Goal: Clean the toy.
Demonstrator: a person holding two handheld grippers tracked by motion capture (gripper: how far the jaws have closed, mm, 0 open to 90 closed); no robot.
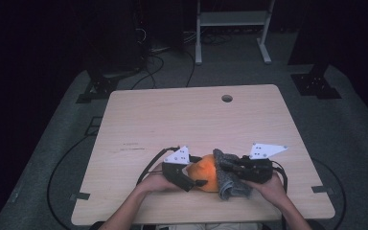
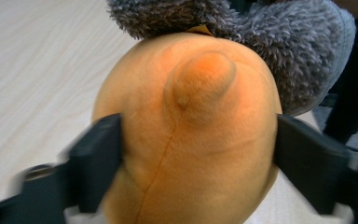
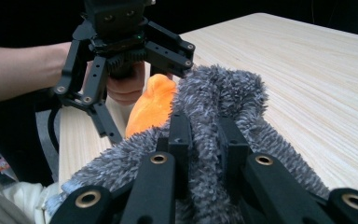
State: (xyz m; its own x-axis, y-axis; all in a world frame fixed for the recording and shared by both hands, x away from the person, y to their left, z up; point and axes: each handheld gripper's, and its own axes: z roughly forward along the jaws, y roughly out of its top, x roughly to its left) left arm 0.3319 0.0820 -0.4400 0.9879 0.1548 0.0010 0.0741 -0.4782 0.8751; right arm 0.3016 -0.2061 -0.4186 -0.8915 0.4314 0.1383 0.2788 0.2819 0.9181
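Two grippers are met near the table's (image 1: 139, 115) front edge: the orange plush toy (image 2: 191, 140) is clamped by the left gripper's (image 2: 196, 154) fingers, the grey fuzzy cloth (image 3: 223, 107) pinched tight by the right gripper (image 3: 205, 140).

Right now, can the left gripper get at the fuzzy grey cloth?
Probably not: the left gripper has the orange plush toy between its jaws, blocking the fuzzy grey cloth behind, which the right gripper pinches.

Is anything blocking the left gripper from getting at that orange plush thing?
No. The left gripper already has its fingers on either side of the orange plush, nothing between. The grey fuzzy cloth sits at the plush's far end, pinched by the right gripper.
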